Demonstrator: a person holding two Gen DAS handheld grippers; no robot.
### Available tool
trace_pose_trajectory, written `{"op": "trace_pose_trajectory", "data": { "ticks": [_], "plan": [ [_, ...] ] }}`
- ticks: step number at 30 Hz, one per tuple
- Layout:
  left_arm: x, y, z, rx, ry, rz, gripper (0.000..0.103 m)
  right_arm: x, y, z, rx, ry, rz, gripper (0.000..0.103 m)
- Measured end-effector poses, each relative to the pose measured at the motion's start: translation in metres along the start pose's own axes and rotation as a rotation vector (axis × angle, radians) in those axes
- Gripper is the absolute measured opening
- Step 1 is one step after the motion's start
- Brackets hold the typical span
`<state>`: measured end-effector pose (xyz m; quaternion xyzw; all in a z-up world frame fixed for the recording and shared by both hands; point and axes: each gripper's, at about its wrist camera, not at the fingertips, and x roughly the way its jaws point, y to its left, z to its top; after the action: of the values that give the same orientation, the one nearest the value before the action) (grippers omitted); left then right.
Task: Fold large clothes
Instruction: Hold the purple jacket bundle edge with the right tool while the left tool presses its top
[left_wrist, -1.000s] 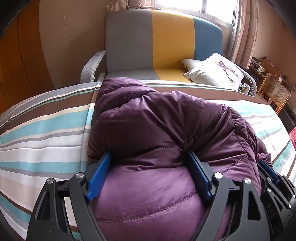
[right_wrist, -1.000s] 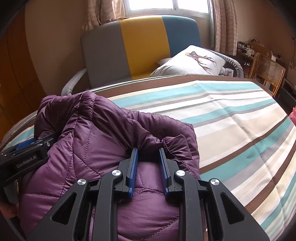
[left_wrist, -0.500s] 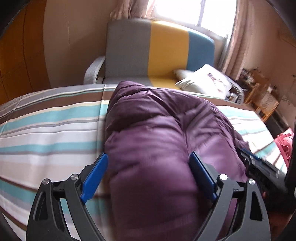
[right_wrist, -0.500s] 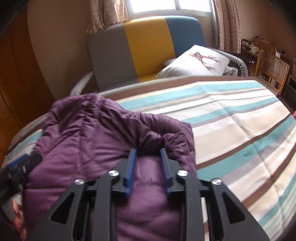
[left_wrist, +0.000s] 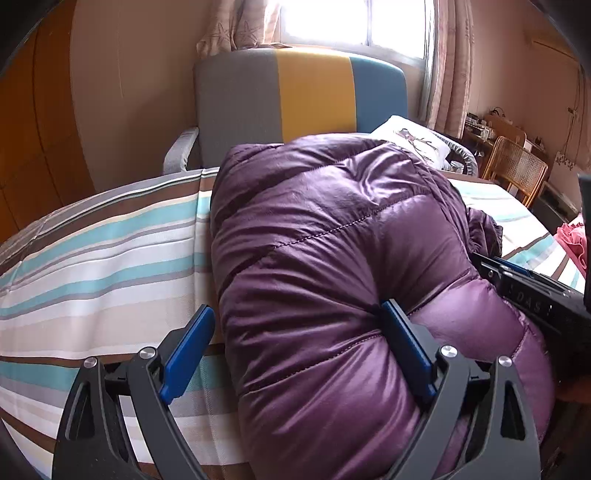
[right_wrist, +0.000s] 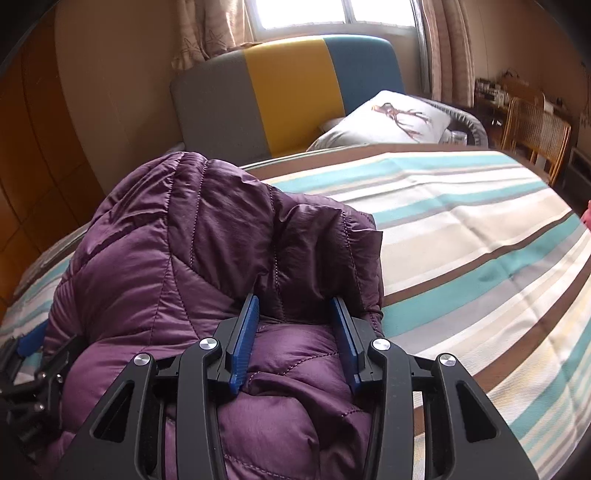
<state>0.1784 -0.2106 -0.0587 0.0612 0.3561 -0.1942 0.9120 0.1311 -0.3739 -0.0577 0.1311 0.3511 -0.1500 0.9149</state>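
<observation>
Two grippers are seen at the near edge of a purple quilted down jacket (left_wrist: 332, 258) that is bundled on a striped bedspread (left_wrist: 92, 258). The left gripper (left_wrist: 299, 350) is spread wide: its right blue pad is pressed into the jacket's puffy fabric, while its left blue pad stands just clear of the bundle, over the bedspread, so nothing is clamped there. The right gripper (right_wrist: 295, 332) is held at a narrower gap, and a thick fold of the jacket (right_wrist: 221, 258) is caught between its two blue pads, with fabric bulging above and below them. In the left wrist view the right gripper (left_wrist: 532, 295) is seen against the far right side of the jacket; in the right wrist view part of the left gripper (right_wrist: 29, 354) is visible at the jacket's left edge. Beyond the bed, a sofa (left_wrist: 295, 103) with grey, yellow and blue panels is set under a window, and a white cushion (right_wrist: 388, 118) printed with a deer is propped on it. A rattan chair (left_wrist: 517, 173) is placed at the right.
</observation>
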Motion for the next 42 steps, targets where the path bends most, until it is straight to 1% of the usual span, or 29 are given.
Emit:
{"op": "trace_pose_trajectory", "data": {
  "ticks": [4,6,7,8,9,10,12,14,17,20,23,25,28,31,34,37,39,40,42],
  "plan": [
    [-0.001,0.003,0.002,-0.016,0.009,-0.01,0.091,-0.005,-0.001,0.002,0.001,-0.013,0.002,0.04],
    [-0.009,0.009,0.001,-0.04,0.002,-0.033,0.091,-0.015,-0.005,0.002,0.023,-0.031,0.022,0.041],
    [-0.012,0.013,-0.001,-0.058,0.002,-0.044,0.097,-0.021,-0.007,0.001,0.039,-0.035,0.032,0.042],
    [-0.016,0.018,-0.004,-0.083,0.005,-0.049,0.101,-0.028,-0.011,0.0,0.061,-0.042,0.048,0.046],
    [-0.022,0.025,-0.007,-0.121,0.006,-0.066,0.101,-0.04,-0.015,-0.003,0.099,-0.056,0.071,0.059],
    [-0.026,0.032,-0.011,-0.153,0.008,-0.092,0.101,-0.047,-0.017,-0.004,0.116,-0.064,0.08,0.067],
    [-0.032,0.042,-0.018,-0.2,0.011,-0.128,0.101,-0.064,-0.022,-0.01,0.145,-0.072,0.087,0.067],
    [-0.036,0.047,-0.023,-0.219,0.013,-0.148,0.101,-0.071,-0.027,-0.016,0.16,-0.052,0.084,0.067],
    [-0.04,0.049,-0.027,-0.216,0.036,-0.178,0.101,-0.074,-0.037,-0.025,0.211,-0.008,0.112,0.067],
    [-0.043,0.049,-0.023,-0.192,0.052,-0.196,0.101,-0.074,-0.04,-0.026,0.245,0.03,0.131,0.067],
    [-0.042,0.047,-0.015,-0.176,0.061,-0.204,0.101,-0.068,-0.034,-0.019,0.218,0.075,0.116,0.067],
    [-0.039,0.043,-0.009,-0.16,0.068,-0.206,0.101,-0.059,-0.032,-0.007,0.185,0.106,0.107,0.067],
    [-0.029,0.034,-0.001,-0.129,0.097,-0.21,0.101,-0.052,-0.026,-0.001,0.151,0.137,0.089,0.067],
    [-0.021,0.028,0.003,-0.097,0.124,-0.186,0.101,-0.05,-0.018,0.002,0.113,0.154,0.071,0.067],
    [-0.016,0.024,-0.002,-0.048,0.125,-0.163,0.101,-0.051,-0.018,0.004,0.103,0.157,0.075,0.067],
    [-0.013,0.029,-0.005,-0.071,0.138,-0.185,0.101,-0.055,-0.024,0.006,0.124,0.155,0.098,0.068],
    [-0.011,0.033,-0.005,-0.106,0.149,-0.207,0.101,-0.057,-0.028,0.009,0.151,0.144,0.11,0.074],
    [-0.012,0.035,-0.004,-0.124,0.152,-0.219,0.101,-0.057,-0.031,0.011,0.171,0.142,0.124,0.074],
    [-0.015,0.037,0.0,-0.143,0.133,-0.228,0.101,-0.054,-0.035,0.013,0.184,0.151,0.136,0.074]
  ]
}}
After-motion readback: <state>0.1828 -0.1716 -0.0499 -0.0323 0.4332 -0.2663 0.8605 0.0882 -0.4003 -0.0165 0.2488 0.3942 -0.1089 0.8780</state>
